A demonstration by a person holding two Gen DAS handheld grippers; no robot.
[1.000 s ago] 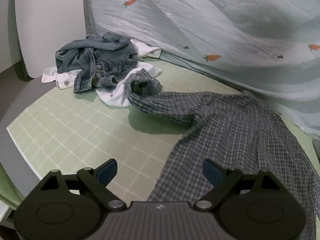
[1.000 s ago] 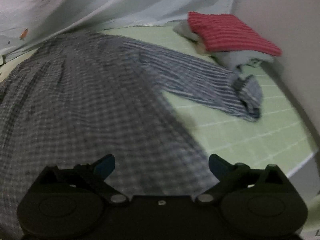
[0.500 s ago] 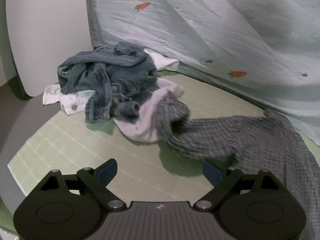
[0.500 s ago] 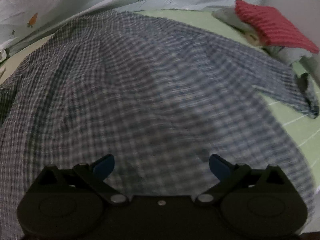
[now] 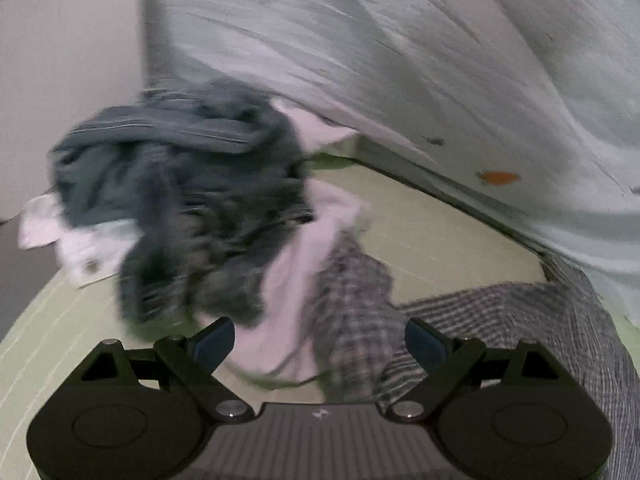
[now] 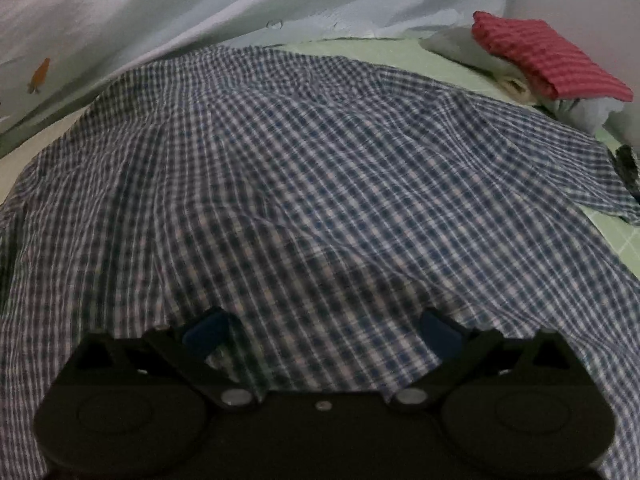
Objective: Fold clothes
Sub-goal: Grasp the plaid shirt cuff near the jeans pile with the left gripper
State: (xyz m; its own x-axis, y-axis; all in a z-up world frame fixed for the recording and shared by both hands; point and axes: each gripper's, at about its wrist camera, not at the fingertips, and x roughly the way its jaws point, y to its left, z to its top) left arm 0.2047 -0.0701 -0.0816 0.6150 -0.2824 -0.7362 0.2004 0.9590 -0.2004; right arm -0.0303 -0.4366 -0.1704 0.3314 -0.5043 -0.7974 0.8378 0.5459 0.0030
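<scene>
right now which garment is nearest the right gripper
The blue checked shirt, spread flat directly under the open right gripper; the folded red garment lies far off.

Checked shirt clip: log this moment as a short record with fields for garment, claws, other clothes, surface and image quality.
garment: checked shirt spread on the bed, one sleeve lying toward the pile
left claw: open, over the sleeve
right claw: open, low over the shirt body
unfolded pile: denim garment on white clothing
folded stack: red striped item on top
surface: green grid sheet
image quality: left wrist view motion-blurred
</scene>
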